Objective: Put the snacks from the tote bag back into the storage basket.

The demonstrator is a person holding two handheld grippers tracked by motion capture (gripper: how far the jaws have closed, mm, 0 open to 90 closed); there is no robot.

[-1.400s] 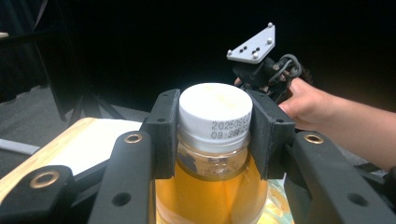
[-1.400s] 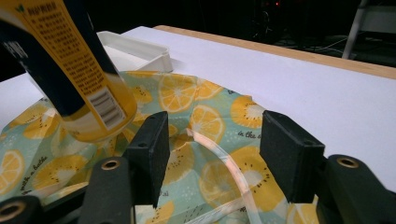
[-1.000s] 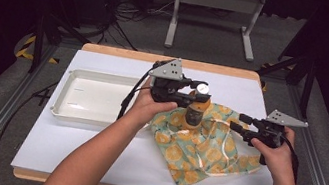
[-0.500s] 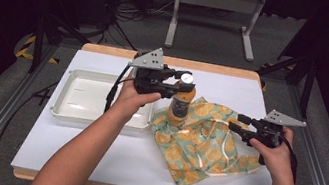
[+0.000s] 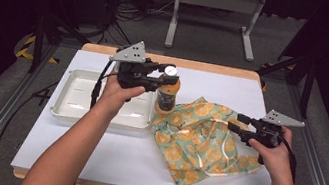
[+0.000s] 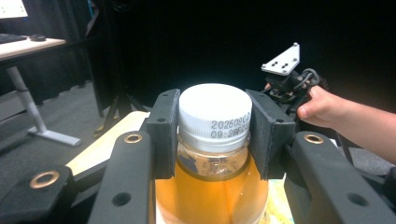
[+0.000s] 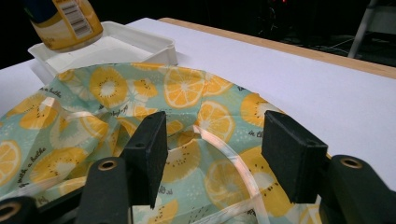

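Observation:
A clear bottle (image 5: 167,98) of orange liquid with a white cap hangs in the air, my left gripper (image 5: 169,76) shut on its neck just under the cap. It hovers over the right rim of the white tray (image 5: 73,108), beside the left edge of a teal drawstring bag (image 5: 195,138) printed with orange slices. In the left gripper view the jaws clamp both sides of the bottle (image 6: 212,186). My right gripper (image 5: 237,123) stands open at the bag's right side; in its own view the right gripper (image 7: 212,149) holds nothing, with the bag (image 7: 116,93) and its pale ribbon just below.
The white tray (image 7: 140,39) lies on the left half of a white table top (image 5: 106,154) with a wooden rim. A metal stand (image 5: 213,14) and cables sit on the floor beyond the far edge.
My left gripper has carried the bottle up and to the left, from over the bag to the tray's right rim. The right gripper has stayed in place, open.

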